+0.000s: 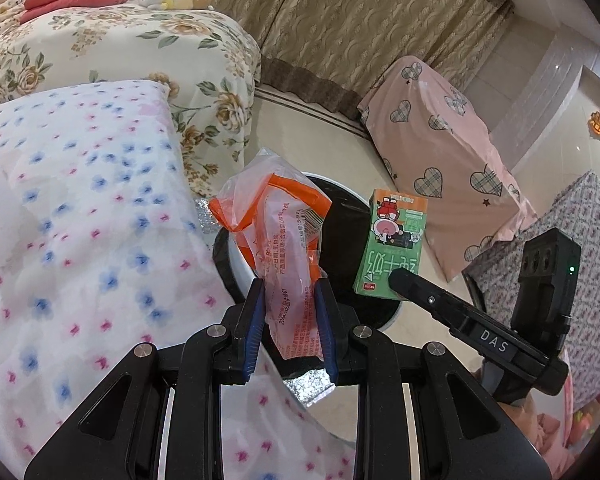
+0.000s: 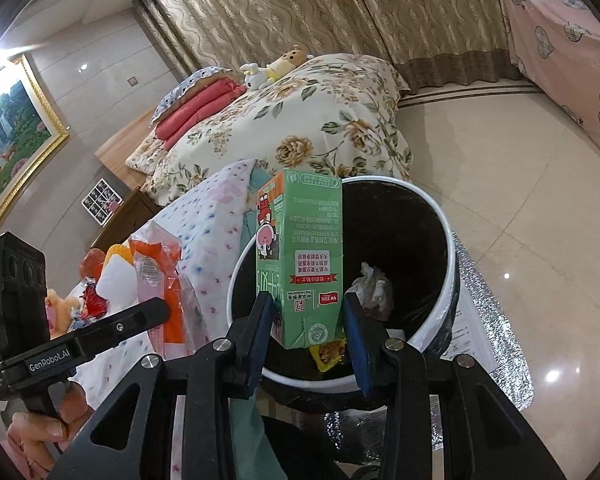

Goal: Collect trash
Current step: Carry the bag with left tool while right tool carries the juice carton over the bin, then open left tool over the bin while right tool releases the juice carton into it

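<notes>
My left gripper (image 1: 290,300) is shut on a crumpled clear and orange plastic wrapper (image 1: 278,232), held up over the near rim of the round bin (image 1: 236,276). My right gripper (image 2: 306,314) is shut on a green milk carton (image 2: 300,256), upright above the bin's black-lined opening (image 2: 404,240). The carton (image 1: 392,244) and the right gripper (image 1: 396,280) also show at the right of the left wrist view. The wrapper (image 2: 160,280) and the left gripper (image 2: 160,312) appear at the left of the right wrist view. Crumpled white paper (image 2: 374,284) and a yellow wrapper (image 2: 330,354) lie inside the bin.
A bed with a dotted quilt (image 1: 80,220) and floral cover (image 2: 300,128) lies left of the bin. Furniture draped in pink heart cloth (image 1: 440,148) stands on the right. Silver foil mat (image 2: 488,320) lies under the bin on the glossy tile floor (image 2: 500,152). A hand (image 2: 40,432) grips the left handle.
</notes>
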`<state>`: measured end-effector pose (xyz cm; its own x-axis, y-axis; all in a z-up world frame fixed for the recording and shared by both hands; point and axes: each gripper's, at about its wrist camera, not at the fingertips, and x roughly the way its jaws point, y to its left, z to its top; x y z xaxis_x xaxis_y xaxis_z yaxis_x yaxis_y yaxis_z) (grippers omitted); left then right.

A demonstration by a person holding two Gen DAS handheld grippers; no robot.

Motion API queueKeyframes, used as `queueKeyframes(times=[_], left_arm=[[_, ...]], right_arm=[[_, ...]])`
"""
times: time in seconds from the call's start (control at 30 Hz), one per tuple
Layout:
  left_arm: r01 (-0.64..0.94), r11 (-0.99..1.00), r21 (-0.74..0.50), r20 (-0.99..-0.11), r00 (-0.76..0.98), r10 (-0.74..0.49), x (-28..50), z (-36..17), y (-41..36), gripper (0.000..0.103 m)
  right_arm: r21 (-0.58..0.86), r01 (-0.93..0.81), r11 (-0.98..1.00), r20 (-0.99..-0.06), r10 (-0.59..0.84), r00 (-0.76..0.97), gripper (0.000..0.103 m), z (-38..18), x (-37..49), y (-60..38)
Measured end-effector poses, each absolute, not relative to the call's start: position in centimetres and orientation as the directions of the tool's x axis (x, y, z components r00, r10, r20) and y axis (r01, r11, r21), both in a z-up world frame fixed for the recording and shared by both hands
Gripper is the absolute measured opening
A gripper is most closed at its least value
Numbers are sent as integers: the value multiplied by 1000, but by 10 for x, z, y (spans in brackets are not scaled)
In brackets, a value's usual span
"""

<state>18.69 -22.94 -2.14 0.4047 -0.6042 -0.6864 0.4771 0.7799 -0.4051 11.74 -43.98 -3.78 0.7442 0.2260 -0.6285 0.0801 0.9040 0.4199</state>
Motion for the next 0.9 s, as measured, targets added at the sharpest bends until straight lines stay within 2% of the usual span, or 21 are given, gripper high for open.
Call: queueKeyframes(times=[0.7, 0.8, 0.87, 0.9], left_arm=[[489, 778, -394, -721, 361, -592, 204, -30, -258, 26], [487, 779, -395, -723, 359, -591, 205, -30, -259, 33], [484, 780, -397, -722, 360, -591, 204, -29, -258, 43], [480, 783, -395, -721, 366, -588, 203, -28, -257, 52]], right_arm=[[380, 127, 916, -665, 176, 726, 36, -38, 132, -461], [383, 136, 914, -671, 175, 720, 37, -39, 133, -464], [386, 142, 911, -676, 175, 716, 39, -40, 134, -465], [389, 144, 910, -675, 175, 717, 43, -39, 134, -465]])
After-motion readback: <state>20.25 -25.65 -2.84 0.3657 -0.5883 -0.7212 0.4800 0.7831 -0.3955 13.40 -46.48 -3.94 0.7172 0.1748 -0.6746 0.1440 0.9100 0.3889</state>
